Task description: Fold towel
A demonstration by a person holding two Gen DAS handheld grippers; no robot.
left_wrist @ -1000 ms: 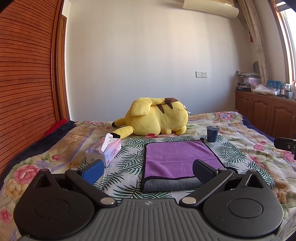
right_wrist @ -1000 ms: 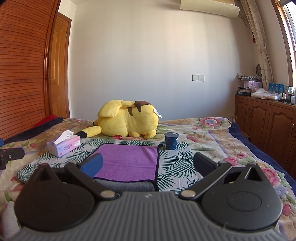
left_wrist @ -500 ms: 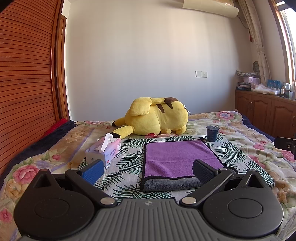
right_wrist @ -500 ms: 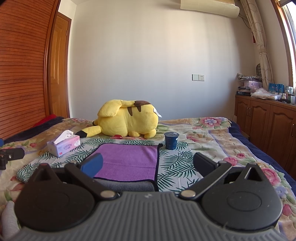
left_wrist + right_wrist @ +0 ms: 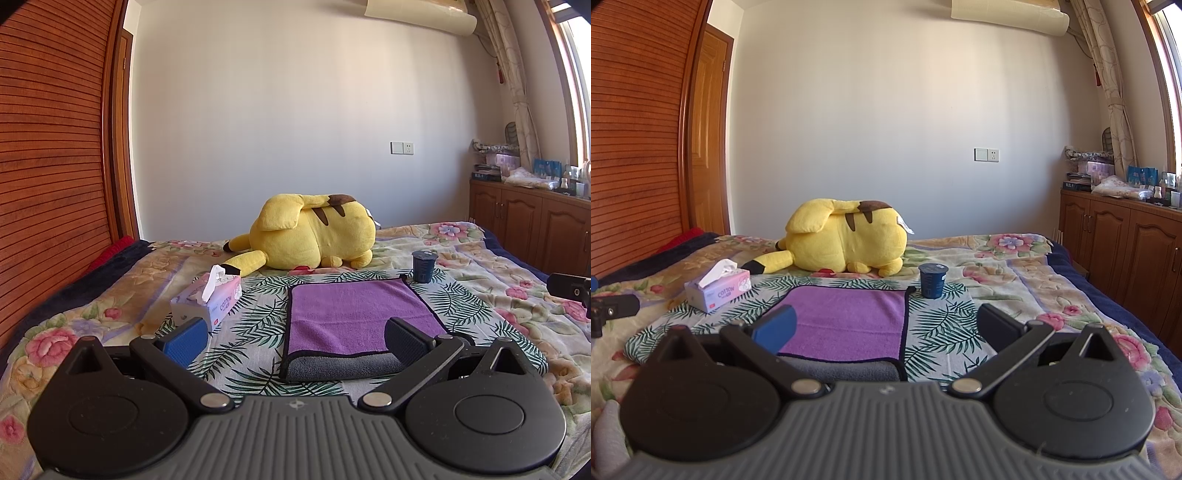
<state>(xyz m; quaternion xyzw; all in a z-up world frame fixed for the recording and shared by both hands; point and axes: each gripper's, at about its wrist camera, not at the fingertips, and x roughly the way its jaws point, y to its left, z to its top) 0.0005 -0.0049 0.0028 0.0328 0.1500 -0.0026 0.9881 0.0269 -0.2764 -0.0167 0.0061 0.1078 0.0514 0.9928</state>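
A purple towel (image 5: 351,314) with a grey underside lies flat on the leaf-patterned cloth on the bed, its near edge folded over to show grey. It also shows in the right wrist view (image 5: 846,321). My left gripper (image 5: 295,338) is open and empty, held just before the towel's near edge, slightly left of it. My right gripper (image 5: 886,330) is open and empty, before the towel's near right corner. Neither touches the towel.
A tissue box (image 5: 208,301) sits left of the towel. A dark blue cup (image 5: 424,266) stands at its far right corner. A yellow plush toy (image 5: 314,232) lies behind. Wooden cabinets (image 5: 1126,251) line the right wall; a slatted wooden wall is on the left.
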